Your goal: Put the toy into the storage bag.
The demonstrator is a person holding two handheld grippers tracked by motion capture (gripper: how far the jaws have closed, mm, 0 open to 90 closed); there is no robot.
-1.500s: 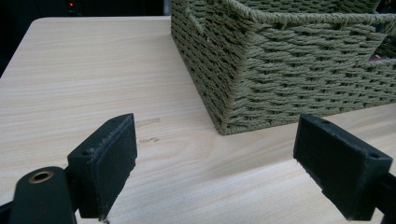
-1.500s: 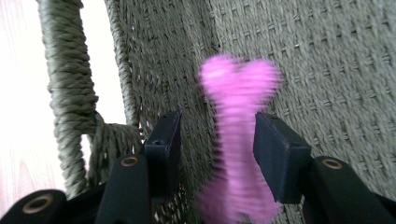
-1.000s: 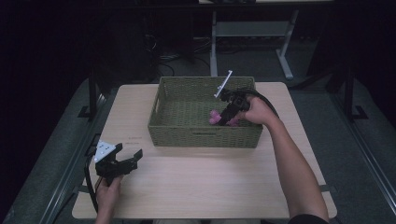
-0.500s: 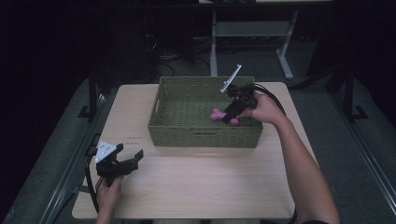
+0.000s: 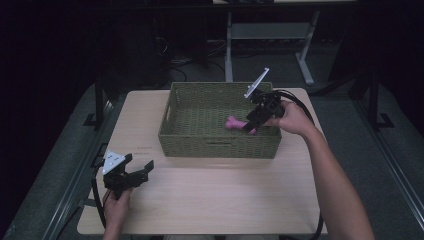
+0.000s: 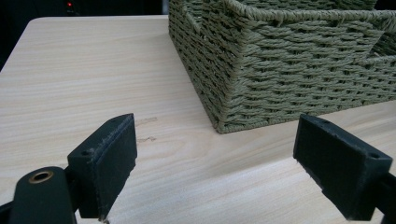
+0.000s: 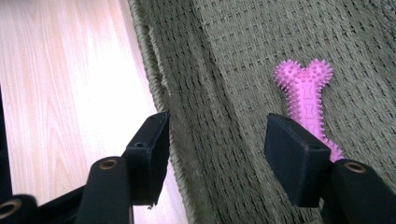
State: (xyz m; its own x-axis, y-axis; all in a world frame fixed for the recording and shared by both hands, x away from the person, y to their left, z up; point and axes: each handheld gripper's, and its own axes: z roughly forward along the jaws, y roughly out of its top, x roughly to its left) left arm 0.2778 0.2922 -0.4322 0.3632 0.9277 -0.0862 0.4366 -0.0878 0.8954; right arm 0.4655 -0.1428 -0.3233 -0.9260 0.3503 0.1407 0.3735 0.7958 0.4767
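The pink spiked bone toy (image 7: 306, 100) lies flat on the woven floor of the green basket (image 5: 218, 145), just beyond the right hand-held gripper (image 5: 251, 123) and off to one side of its jaws. Those jaws have just been opening and stand partly apart with nothing between them. The left hand-held gripper (image 5: 140, 169) rests low over the worktop (image 5: 215, 200), well apart from the basket, its jaws wide and empty.

High view: room sitting dark, only table (image 5: 210, 200) catching light from above; floor fading to black toward 9 and 3 o'clock. Gripper views: bright, wood glaring pale at 10 o'clock; near jaws blurring softly, basket (image 6: 289, 70) weave staying sharp.
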